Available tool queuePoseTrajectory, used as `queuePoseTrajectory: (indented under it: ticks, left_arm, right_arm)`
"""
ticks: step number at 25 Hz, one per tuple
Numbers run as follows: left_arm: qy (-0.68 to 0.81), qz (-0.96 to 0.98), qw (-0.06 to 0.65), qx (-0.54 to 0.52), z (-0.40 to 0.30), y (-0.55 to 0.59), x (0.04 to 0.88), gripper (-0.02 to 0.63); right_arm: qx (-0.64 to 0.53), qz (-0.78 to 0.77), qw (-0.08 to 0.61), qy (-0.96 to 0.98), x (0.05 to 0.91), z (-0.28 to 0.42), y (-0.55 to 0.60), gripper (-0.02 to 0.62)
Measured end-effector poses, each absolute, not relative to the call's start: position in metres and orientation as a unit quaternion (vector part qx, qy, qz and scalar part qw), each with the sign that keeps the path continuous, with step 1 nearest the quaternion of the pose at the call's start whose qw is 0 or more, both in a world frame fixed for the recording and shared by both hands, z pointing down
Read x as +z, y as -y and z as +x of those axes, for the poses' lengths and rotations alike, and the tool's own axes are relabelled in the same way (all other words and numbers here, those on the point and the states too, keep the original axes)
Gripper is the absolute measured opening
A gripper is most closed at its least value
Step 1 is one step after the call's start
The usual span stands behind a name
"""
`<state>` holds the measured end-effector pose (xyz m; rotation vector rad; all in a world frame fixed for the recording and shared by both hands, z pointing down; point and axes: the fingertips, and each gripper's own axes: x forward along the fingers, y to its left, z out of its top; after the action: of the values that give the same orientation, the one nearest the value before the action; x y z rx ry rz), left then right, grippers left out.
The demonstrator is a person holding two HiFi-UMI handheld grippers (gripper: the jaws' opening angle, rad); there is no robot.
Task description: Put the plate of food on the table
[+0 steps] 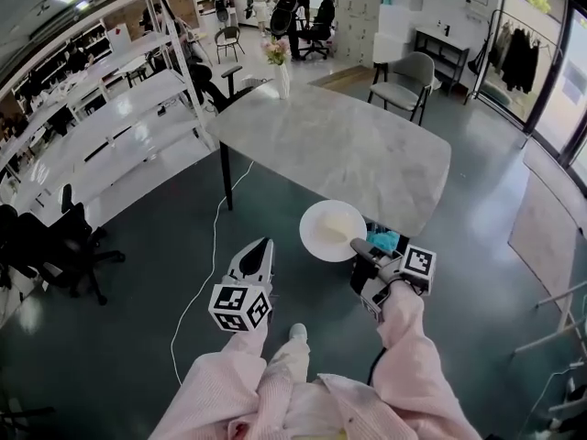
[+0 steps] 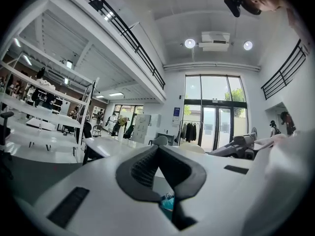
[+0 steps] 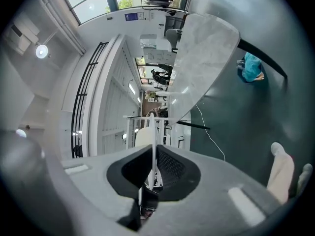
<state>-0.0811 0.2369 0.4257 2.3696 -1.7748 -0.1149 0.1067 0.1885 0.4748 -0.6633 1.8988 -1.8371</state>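
Note:
A round white plate (image 1: 330,230) carries something pale that I cannot make out. It hangs level in the air just short of the near edge of the marble table (image 1: 339,145). My right gripper (image 1: 359,248) is shut on the plate's near right rim. In the right gripper view the plate (image 3: 153,132) shows edge-on as a thin white line pinched between the dark pads of the right gripper (image 3: 154,154). My left gripper (image 1: 261,250) is to the left of the plate, over the floor, shut and holding nothing. In its own view the left gripper (image 2: 165,163) has its pads pressed together.
A vase of flowers (image 1: 280,67) stands at the table's far corner. A grey chair (image 1: 404,81) is behind the table. A teal object (image 1: 386,240) lies on the floor under the near edge. White shelving (image 1: 110,126) runs along the left, and a white cable (image 1: 206,264) crosses the floor.

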Motion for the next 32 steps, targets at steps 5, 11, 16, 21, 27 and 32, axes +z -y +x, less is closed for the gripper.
queuePoseTrajectory:
  ticks: [5,11,16,21,27,32]
  left_arm:
    - [0.590,0.801,0.101,-0.034,-0.096,-0.181,0.431,-0.005]
    - [0.581,0.805,0.115,-0.030,-0.117,-0.125,0.438,-0.005]
    - [0.570,0.813,0.115,-0.035,-0.127,-0.090,0.437,-0.005]
    - [0.570,0.812,0.124,-0.032,-0.139,-0.072,0.444,-0.005]
    - [0.576,0.806,0.136,-0.034,-0.148,-0.043,0.449,-0.005]
    - [0.576,0.804,0.145,-0.031,-0.155,0.000,0.458,-0.005]
  right_arm:
    - [-0.664,-0.246,0.208,-0.675,0.480,0.090,-0.136,0.018]
    - [-0.665,-0.251,0.212,-0.671,0.482,0.066,-0.089,0.018]
    - [-0.662,-0.256,0.221,-0.669,0.479,0.056,-0.058,0.018]
    - [-0.668,-0.264,0.221,-0.660,0.488,0.048,-0.037,0.018]
    - [-0.669,-0.253,0.224,-0.662,0.488,0.039,-0.003,0.018]
    - [-0.675,-0.252,0.224,-0.656,0.497,0.031,0.039,0.018]
